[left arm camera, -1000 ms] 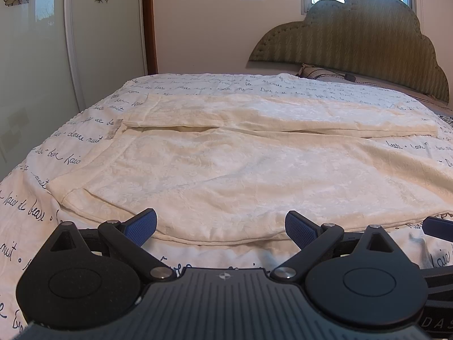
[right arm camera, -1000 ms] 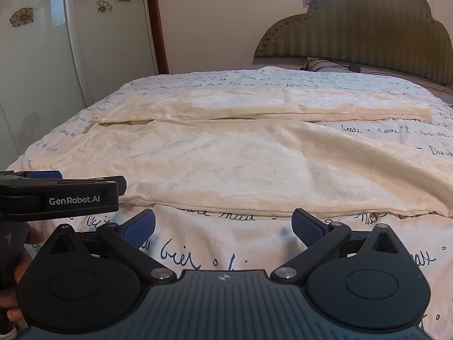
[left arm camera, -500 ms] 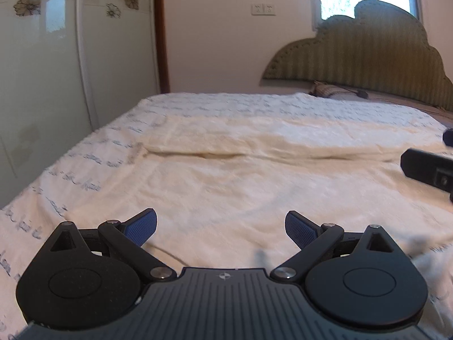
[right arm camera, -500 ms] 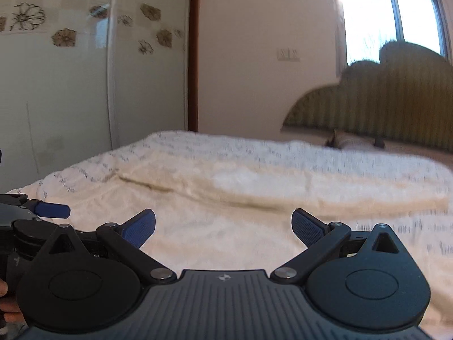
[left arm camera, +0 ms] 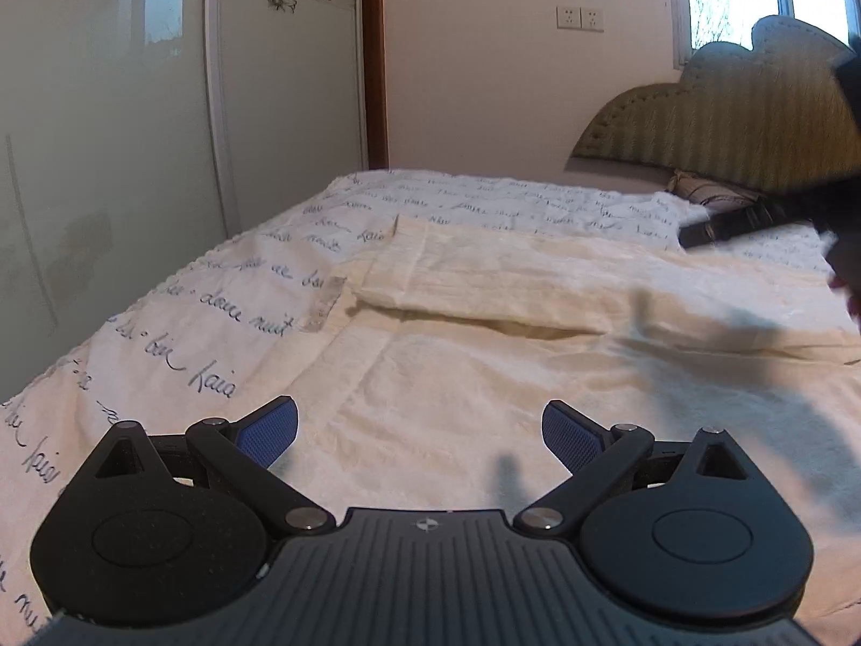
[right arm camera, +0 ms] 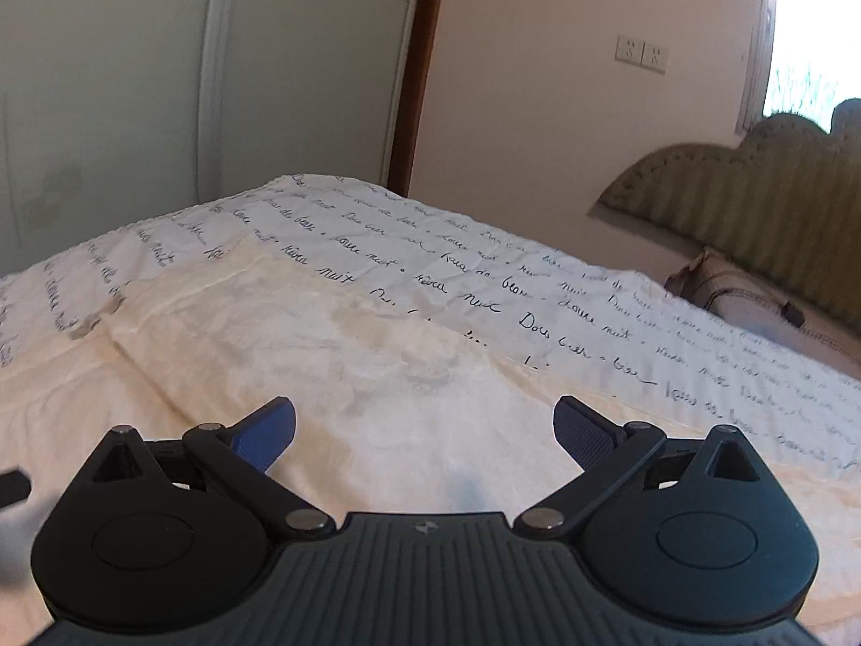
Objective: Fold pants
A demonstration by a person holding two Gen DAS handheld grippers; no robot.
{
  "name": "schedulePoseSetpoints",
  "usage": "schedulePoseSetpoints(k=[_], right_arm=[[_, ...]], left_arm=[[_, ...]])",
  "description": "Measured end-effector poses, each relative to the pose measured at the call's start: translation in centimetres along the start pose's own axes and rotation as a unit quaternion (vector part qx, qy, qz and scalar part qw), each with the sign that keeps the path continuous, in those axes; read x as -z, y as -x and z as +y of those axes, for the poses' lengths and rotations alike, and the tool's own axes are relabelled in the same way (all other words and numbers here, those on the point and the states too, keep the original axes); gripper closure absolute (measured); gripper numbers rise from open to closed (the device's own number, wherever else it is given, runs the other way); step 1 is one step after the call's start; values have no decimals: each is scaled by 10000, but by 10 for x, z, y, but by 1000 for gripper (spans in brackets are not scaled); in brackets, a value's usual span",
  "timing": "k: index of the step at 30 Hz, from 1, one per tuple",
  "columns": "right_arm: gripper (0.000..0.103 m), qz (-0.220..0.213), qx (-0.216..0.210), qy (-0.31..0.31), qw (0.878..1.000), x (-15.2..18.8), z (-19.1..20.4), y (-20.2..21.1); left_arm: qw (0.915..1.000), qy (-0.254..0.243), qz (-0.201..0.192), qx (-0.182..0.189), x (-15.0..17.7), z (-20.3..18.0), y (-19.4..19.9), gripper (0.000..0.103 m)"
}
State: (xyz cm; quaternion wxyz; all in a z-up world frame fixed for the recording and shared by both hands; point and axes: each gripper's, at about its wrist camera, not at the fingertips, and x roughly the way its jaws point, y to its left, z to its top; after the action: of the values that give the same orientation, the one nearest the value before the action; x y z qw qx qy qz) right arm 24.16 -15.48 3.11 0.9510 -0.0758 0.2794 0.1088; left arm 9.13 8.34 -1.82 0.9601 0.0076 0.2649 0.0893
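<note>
Cream pants (left arm camera: pixel 484 377) lie spread flat on the bed, with the far leg (left arm camera: pixel 511 280) lying alongside the near one. My left gripper (left arm camera: pixel 420 433) is open and empty, low over the near leg by the waist end. My right gripper (right arm camera: pixel 425 430) is open and empty over the far leg (right arm camera: pixel 323 355). The right gripper's body shows blurred at the right edge of the left wrist view (left arm camera: pixel 753 215).
The bed has a white cover with black handwriting print (right arm camera: pixel 484 280). A green padded headboard (left arm camera: pixel 753 134) and a pillow (right arm camera: pixel 753 301) are at the right. A glass wardrobe door (left arm camera: pixel 134 161) stands beyond the left edge of the bed.
Both grippers have moved forward over the pants and turned left. The right gripper has gone further, out over the far leg. Both have stayed open.
</note>
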Motion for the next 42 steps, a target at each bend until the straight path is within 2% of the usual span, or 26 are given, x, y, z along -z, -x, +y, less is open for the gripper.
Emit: schedulePoseSetpoints(k=[5, 9, 11, 14, 16, 18, 20, 22, 23, 27, 30, 33, 35, 37, 40, 42], right_arm=[[0, 471, -470, -405, 9970, -31, -26, -78], [1, 574, -640, -8, 9963, -46, -22, -126], [11, 497, -720, 414, 9953, -53, -15, -145], [16, 693, -895, 862, 9898, -58, -7, -177], [23, 916, -1164, 876, 9851, -57, -8, -196], [35, 1029, -1554, 570, 9808, -55, -14, -208], [65, 996, -1835, 300, 9775, -54, -20, -207], [83, 871, -1803, 451, 9787, -51, -18, -198], [89, 788, -1697, 585, 9806, -49, -14, -191], [93, 310, -1399, 1248, 9818, -43, 7, -150], [94, -65, -1184, 1844, 9757, -34, 26, -103], [94, -361, -1095, 2416, 9635, -18, 47, -49], [94, -468, -1110, 2755, 9537, -2, 60, -12], [95, -495, -1137, 3014, 9454, 18, 73, 18], [95, -454, -1279, 3117, 9404, 45, 88, 47], [95, -404, -1289, 3097, 9412, 60, 93, 51]], left_arm=[[9993, 68, 344, 119, 12, 4, -22, 3], [9994, -27, 303, 189, 15, 1, -22, 0], [9992, -60, 325, 222, 16, 0, -24, 0], [9989, -5, 371, 291, 16, 1, -26, 0], [9987, 32, 386, 326, 16, 1, -28, 0], [9987, 32, 393, 335, 15, 1, -29, 0], [9987, 27, 394, 334, 15, 1, -29, 0], [9986, 45, 392, 342, 15, 1, -29, 0], [9986, 66, 386, 353, 15, 2, -28, 0], [9977, 294, 336, 500, 14, 10, -27, 1], [9938, 822, 165, 732, 12, 26, -20, 1], [9817, 1638, -84, 967, 9, 48, -10, 1], [9664, 2212, -217, 1291, 6, 61, -5, 1], [9517, 2583, -257, 1642, 0, 67, -4, 1], [9318, 2999, 1, 2046, -9, 66, -20, 1], [9188, 3352, 274, 2066, -14, 67, -40, 1]])
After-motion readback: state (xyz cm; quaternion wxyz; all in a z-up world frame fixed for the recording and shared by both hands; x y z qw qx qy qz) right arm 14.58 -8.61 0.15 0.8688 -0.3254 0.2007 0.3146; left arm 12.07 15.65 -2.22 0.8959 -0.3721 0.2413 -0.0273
